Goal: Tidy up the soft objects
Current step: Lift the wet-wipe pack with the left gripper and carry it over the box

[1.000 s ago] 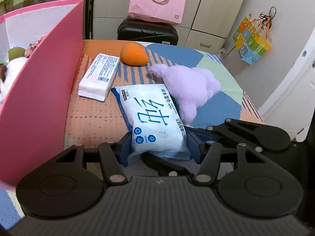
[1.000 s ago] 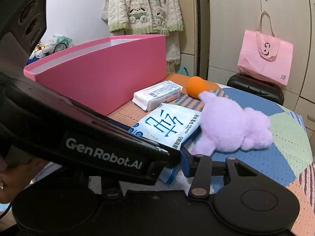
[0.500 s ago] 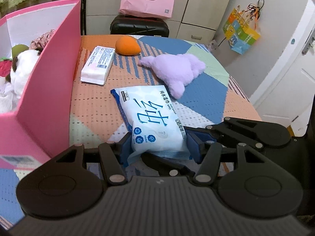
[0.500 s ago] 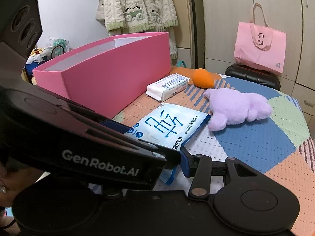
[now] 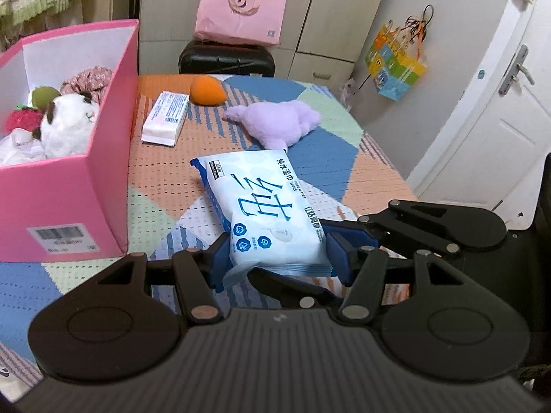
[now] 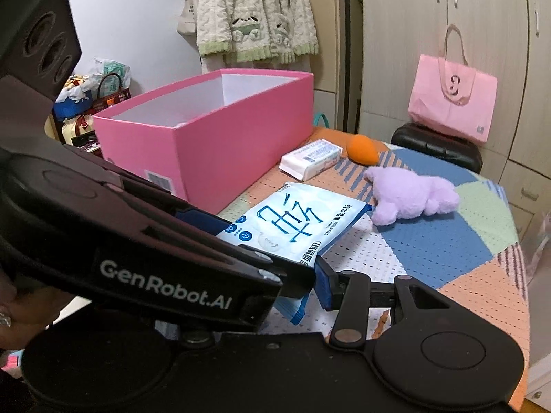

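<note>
A blue-and-white wet wipes pack (image 5: 272,206) hangs a little above the patchwork table (image 5: 344,151). My left gripper (image 5: 279,258) is shut on its near end, one blue pad pressing each long side. My right gripper (image 6: 286,285) comes in from the right and is shut on the same pack (image 6: 292,220). Only its right fingertip (image 6: 323,285) shows, against the pack's edge; the left gripper's body hides the other. A purple plush (image 5: 279,122), an orange soft toy (image 5: 206,91) and a white tissue pack (image 5: 167,117) lie farther back. The pink box (image 5: 69,186) stands at the left.
Inside the pink box (image 6: 224,144) lie a white plush (image 5: 65,124) and other soft toys. A black case (image 5: 224,58) with a pink bag (image 5: 241,7) stands behind the table. A white door (image 5: 499,137) is at the right. A hand (image 6: 13,320) holds the left gripper.
Both grippers have risen and drawn back together with the wipes pack, away from the purple plush. The pink box's inside and its toys have come into the left wrist view.
</note>
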`<action>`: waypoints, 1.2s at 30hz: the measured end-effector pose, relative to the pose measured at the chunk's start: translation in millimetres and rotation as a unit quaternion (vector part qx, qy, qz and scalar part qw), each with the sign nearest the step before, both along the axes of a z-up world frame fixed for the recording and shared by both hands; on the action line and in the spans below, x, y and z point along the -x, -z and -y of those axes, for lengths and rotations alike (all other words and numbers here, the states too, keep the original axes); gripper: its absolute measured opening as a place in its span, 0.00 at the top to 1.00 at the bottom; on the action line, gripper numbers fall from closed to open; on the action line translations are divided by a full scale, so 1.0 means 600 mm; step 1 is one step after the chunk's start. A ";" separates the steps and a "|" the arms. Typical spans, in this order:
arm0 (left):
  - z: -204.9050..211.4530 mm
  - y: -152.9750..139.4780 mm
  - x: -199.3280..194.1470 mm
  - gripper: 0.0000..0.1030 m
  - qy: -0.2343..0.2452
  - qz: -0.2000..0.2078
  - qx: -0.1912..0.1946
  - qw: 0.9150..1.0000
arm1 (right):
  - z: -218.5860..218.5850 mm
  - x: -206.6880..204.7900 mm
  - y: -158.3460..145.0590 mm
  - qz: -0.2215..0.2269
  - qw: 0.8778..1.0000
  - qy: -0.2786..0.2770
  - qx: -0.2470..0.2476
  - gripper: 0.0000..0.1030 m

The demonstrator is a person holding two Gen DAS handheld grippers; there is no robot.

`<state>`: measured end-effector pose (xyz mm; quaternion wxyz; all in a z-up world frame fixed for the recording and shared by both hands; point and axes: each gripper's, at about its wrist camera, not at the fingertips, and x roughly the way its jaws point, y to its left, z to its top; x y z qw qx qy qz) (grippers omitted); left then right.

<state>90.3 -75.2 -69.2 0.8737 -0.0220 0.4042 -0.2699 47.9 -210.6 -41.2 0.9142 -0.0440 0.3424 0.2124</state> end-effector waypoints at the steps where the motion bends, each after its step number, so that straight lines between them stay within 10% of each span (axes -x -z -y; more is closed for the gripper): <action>1: -0.002 -0.005 0.006 0.44 0.002 0.003 0.001 1.000 | -0.001 0.005 -0.005 0.003 1.000 -0.001 0.002 0.49; 20: -0.094 -0.102 0.062 0.44 -0.009 0.044 0.027 0.999 | -0.058 0.055 -0.099 0.044 0.998 -0.044 -0.002 0.48; 36: -0.237 -0.192 -0.033 0.44 -0.076 0.085 0.002 0.993 | -0.200 -0.057 -0.172 0.109 0.986 -0.122 -0.019 0.46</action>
